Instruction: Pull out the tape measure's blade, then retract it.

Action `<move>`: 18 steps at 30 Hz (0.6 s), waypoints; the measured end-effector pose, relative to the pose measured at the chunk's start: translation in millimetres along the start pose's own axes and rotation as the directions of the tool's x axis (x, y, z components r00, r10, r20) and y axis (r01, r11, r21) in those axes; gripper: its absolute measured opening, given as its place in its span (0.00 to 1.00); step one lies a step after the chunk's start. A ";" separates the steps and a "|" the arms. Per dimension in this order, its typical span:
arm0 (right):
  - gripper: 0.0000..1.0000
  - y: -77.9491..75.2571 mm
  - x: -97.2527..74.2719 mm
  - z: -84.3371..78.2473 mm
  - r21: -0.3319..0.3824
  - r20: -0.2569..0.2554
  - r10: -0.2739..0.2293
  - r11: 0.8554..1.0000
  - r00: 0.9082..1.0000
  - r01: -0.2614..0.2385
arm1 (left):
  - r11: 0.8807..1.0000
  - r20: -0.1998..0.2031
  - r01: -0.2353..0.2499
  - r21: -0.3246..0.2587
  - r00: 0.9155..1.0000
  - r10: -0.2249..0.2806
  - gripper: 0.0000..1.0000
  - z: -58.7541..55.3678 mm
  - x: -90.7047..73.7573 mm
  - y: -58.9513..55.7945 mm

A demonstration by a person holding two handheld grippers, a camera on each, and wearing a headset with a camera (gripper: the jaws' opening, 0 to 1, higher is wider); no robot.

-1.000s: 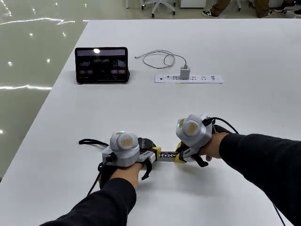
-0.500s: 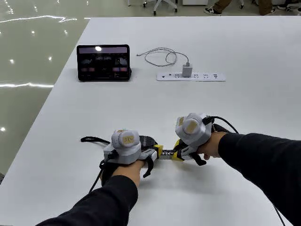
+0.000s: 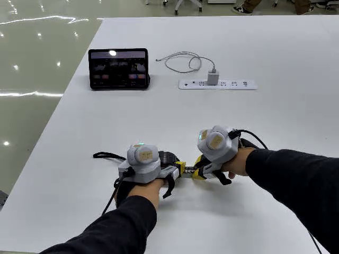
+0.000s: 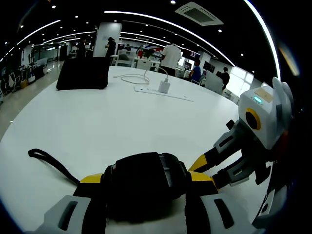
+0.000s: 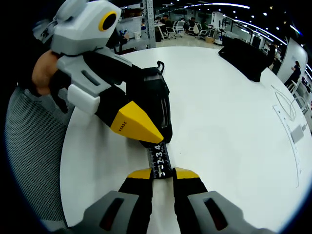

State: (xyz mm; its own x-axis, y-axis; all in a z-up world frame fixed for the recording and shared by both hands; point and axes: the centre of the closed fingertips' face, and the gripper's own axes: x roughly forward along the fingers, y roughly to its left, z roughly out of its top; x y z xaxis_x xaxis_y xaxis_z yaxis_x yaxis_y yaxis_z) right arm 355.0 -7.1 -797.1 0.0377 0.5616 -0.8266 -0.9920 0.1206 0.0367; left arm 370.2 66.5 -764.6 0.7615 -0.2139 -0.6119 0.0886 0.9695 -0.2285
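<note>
Blade (image 5: 157, 158) barely out: our left claw (image 4: 146, 179) clamps the tape measure (image 5: 156, 105), right claw (image 5: 163, 173) pinches its end; starting or nearly retracted, we can't say

Your tape measure (image 5: 155, 109) has a black case and a black strap (image 4: 48, 163), and its blade (image 5: 157, 158) is dark with white numbers. The left gripper (image 4: 146, 178) and the right gripper (image 5: 157, 173) both have light grey bodies and black jaws with yellow tips. Your sleeves (image 3: 296, 180) are black. The table (image 3: 275, 116) is plain white, as are the power strip (image 3: 217, 84) and its cable (image 3: 180, 61). The tablet (image 3: 118, 69) is black with a dark screen, and the floor (image 3: 37, 63) is a glossy pale green.
</note>
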 end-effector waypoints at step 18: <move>0.11 2.6 6.9 11.3 0.006 0.014 -0.002 1.000 1.000 0.002 | 1.000 -0.006 0.010 0.001 1.000 -0.010 0.61 -0.8 -0.4 -0.7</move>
State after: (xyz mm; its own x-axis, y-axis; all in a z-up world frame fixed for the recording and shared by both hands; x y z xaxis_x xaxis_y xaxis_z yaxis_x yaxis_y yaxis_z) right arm 354.0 6.3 -796.4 0.0410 0.5726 -0.8188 -0.9912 0.1267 0.0390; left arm 369.3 65.8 -764.7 0.7565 -0.2240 -0.6144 0.0964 0.9674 -0.2340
